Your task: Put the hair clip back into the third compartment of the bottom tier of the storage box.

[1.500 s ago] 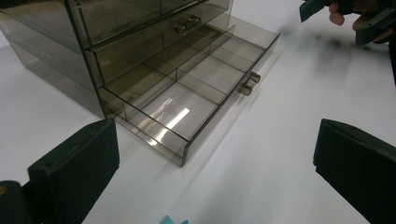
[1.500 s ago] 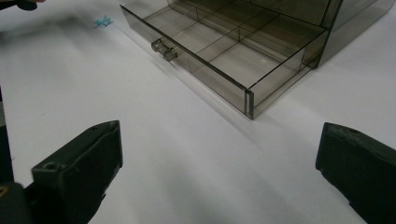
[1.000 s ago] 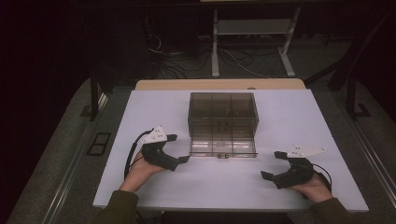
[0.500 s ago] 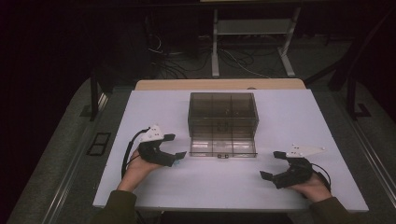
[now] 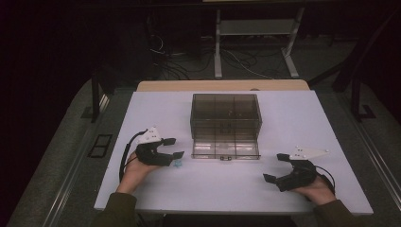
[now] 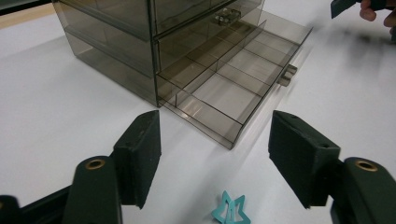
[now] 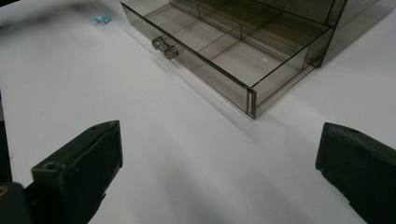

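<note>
High view, left tool [image 5: 174, 148] jaws narrowed but empty over teal star clip [image 5: 177, 163], right tool [image 5: 273, 167] unmoved, open

White table [image 5: 156, 113], matte top. On it: smoked clear drawer box [image 5: 226, 109], bottom drawer [image 5: 225, 149] pulled out, just ahead of the left gripper [image 5: 172, 147] and off to its right side. Small teal star clip [image 5: 178, 163] lies flat right under that gripper's jaw tips, beside the drawer's front corner.
</note>
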`<state>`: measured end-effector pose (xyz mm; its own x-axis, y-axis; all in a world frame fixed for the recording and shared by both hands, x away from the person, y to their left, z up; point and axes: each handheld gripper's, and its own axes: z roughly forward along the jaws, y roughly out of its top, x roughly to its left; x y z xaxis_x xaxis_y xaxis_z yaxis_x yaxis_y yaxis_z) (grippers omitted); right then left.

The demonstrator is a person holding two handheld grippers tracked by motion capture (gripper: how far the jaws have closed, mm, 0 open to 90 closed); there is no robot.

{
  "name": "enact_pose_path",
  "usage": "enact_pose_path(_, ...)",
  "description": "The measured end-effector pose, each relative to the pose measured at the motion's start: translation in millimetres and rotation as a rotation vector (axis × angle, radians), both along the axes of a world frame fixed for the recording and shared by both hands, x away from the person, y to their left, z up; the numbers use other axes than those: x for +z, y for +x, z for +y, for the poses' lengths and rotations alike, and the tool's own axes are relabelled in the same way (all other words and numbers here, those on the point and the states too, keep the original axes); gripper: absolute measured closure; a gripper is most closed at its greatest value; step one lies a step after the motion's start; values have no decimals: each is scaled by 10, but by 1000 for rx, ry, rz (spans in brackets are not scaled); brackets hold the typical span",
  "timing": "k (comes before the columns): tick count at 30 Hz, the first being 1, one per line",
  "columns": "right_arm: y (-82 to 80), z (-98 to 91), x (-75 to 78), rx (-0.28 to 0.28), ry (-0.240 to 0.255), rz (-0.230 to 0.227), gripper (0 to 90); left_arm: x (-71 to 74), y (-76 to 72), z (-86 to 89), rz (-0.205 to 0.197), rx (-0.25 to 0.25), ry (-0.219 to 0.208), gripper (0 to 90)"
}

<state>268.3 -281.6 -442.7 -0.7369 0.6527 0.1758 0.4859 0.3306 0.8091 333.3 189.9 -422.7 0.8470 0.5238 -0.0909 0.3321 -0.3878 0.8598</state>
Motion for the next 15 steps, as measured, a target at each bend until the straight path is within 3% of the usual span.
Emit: enact_pose_path(15,-10,2,-1,2,-6,-2,1,-65,20,30,33,-3,34,482)
